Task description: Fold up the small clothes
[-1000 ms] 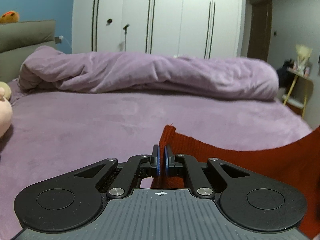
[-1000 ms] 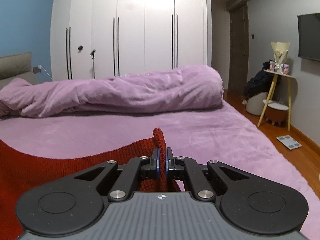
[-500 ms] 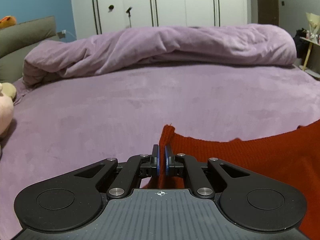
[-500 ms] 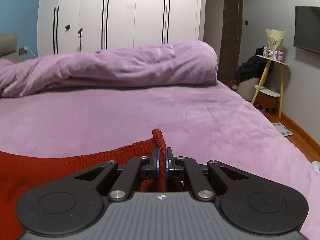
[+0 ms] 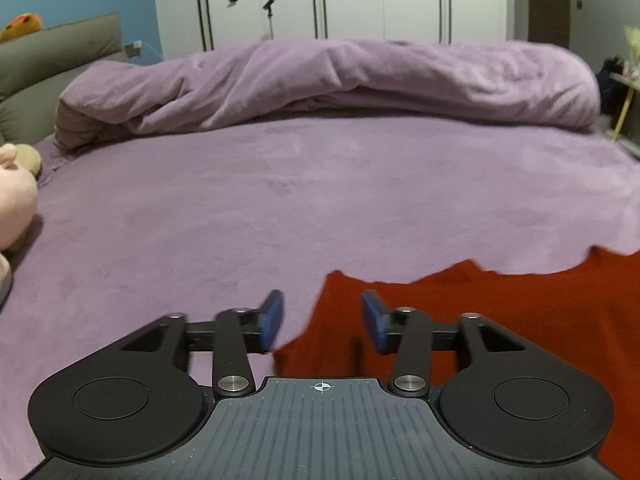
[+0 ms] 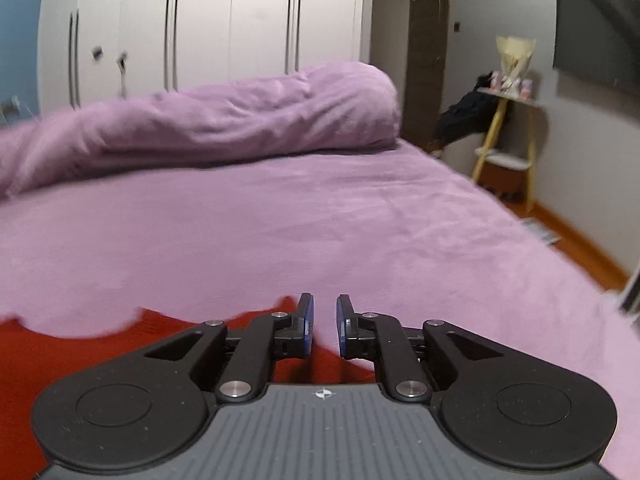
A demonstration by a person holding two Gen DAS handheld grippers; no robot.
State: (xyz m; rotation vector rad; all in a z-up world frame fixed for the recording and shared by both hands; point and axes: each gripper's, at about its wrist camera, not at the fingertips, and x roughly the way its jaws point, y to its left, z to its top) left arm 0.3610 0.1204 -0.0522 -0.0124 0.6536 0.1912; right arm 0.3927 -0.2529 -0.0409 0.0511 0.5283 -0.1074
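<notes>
A red knitted garment (image 5: 500,312) lies flat on the purple bed sheet (image 5: 280,208). Its left corner rests between the blue pads of my left gripper (image 5: 323,318), whose jaws are opening; the pads stand well apart and do not press the cloth. In the right wrist view the same red garment (image 6: 100,356) spreads to the left. Its right corner lies low between the fingers of my right gripper (image 6: 325,325), whose jaws are opening with a narrow gap and no grip on the cloth.
A rolled purple duvet (image 5: 340,80) lies across the far side of the bed. A pink plush toy (image 5: 14,204) sits at the left edge. White wardrobes (image 6: 200,28) stand behind. A yellow side table (image 6: 508,136) and wooden floor (image 6: 580,248) are to the right.
Both grippers let go of the red garment's corners, the left one opening wide and the right one a little. The corners dropped flat onto the sheet, and both views tilted lower.
</notes>
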